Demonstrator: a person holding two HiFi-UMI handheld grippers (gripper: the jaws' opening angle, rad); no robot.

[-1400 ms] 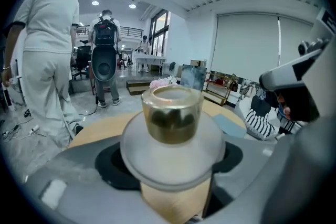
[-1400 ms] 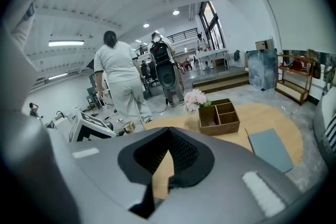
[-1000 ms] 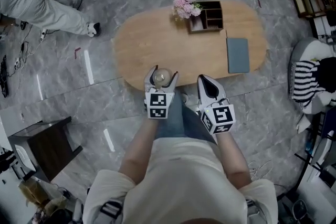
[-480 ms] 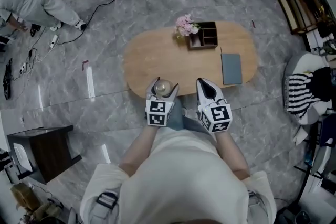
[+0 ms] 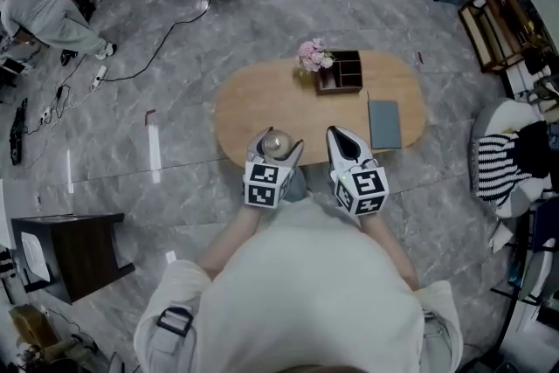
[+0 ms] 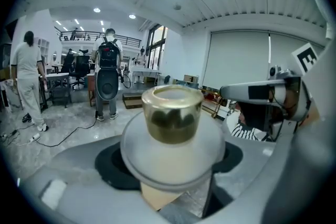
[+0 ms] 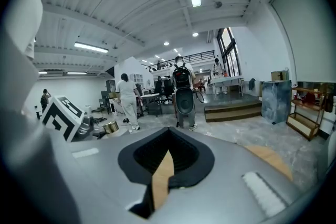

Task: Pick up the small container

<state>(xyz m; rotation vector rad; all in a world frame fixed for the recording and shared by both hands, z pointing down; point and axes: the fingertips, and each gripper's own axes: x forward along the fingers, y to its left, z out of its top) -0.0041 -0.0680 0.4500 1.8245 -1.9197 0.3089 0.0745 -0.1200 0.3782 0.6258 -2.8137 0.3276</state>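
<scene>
Small container (image 6: 173, 139), white rounded body, shiny gold cap, upright, clamped between the left gripper (image 5: 275, 145) jaws

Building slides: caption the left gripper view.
The left gripper holds the small gold-capped container between its jaws, with people standing beyond.

I can read no words, brands or numbers in any of my views. The only signs are black-and-white square code patterns at lower centre of the head view. One set is on the left cube (image 5: 265, 182) of the left gripper (image 5: 275, 137), the other on the right cube (image 5: 363, 190) of the right gripper (image 5: 341, 135). Neither carries letters.
</scene>
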